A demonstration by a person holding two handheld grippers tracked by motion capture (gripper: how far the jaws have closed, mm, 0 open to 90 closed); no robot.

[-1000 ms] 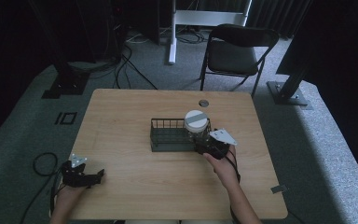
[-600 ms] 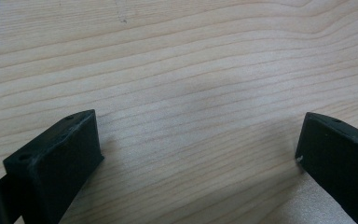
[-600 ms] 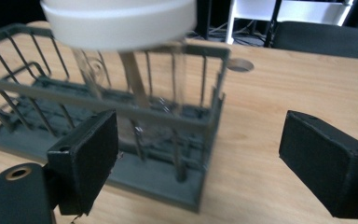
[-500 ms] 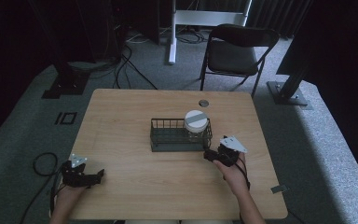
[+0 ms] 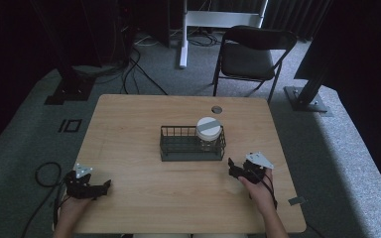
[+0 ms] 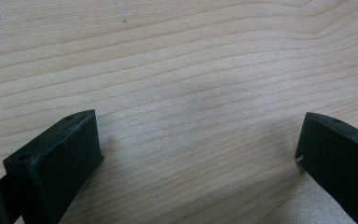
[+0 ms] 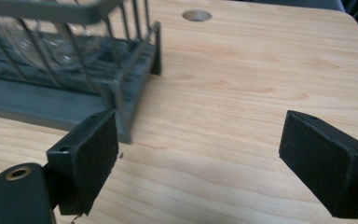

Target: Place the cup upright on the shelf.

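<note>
Item 1, L gripper (image 5: 90, 187): mine, parked at table (image 5: 129, 129) near-left corner, jaws wide apart, nothing btwn them; its own view gives bare wood grain. Item 2, rack (image 5: 192, 145): dark wire basket, mid-table. Item 3, jar (image 5: 208, 133): clear glass, white lid, standing upright in rack's right end, apart from both grippers. Item 4, R gripper (image 5: 239, 171): mine, just right of and nearer me than rack, jaws spread, empty. Risks, as I judge: reaching back in, my left jaw could snag rack's corner wire and drag rack; jar looks top-heavy above the rim, a knock could tip it. View diffs: high view gives lid and whole layout; R gripper view gives glass (image 7: 42, 37) thru the wires and how near my jaw sits to rack corner.
</note>
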